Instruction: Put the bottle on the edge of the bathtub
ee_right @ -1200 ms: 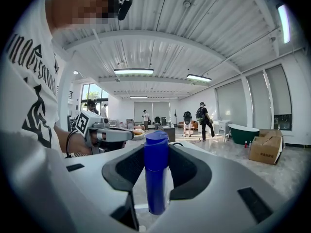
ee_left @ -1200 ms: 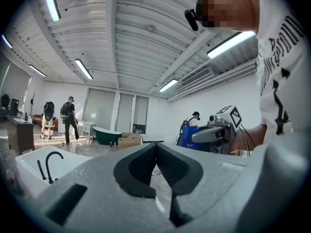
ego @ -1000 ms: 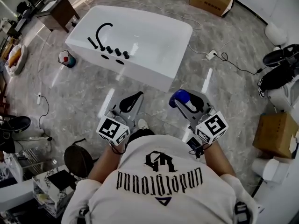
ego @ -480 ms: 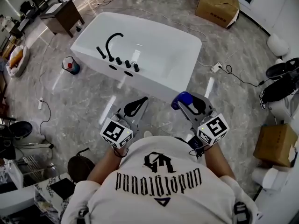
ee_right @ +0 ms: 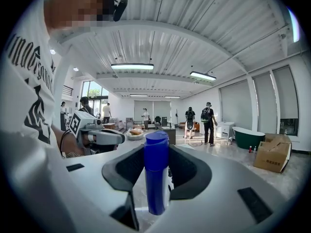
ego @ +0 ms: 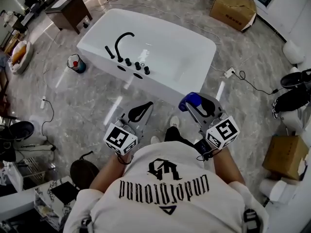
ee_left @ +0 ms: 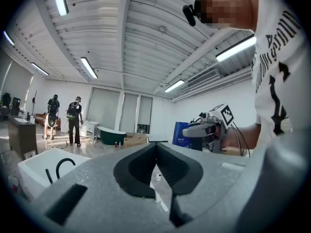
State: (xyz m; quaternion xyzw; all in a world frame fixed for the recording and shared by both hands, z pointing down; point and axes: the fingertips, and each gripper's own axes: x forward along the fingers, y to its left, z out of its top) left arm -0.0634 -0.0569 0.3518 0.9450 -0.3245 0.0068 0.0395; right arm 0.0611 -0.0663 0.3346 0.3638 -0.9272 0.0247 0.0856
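Blue bottle [ego: 189, 100] carried in the right gripper [ego: 195, 102], short of the white bathtub [ego: 156, 87].

The right gripper view shows what the head view only hints at: the bottle stands upright between the dark pads, jaws spread wide and closed on its sides, blue cap above them. The left gripper [ego: 139, 111] has its jaws together with nothing between them (its own view shows the pads meeting at the tip). Only the head view shows the whole tub lying ahead on the marble floor [ego: 87, 106], its black faucet [ego: 124, 39] on the near rim, well apart from the bottle.
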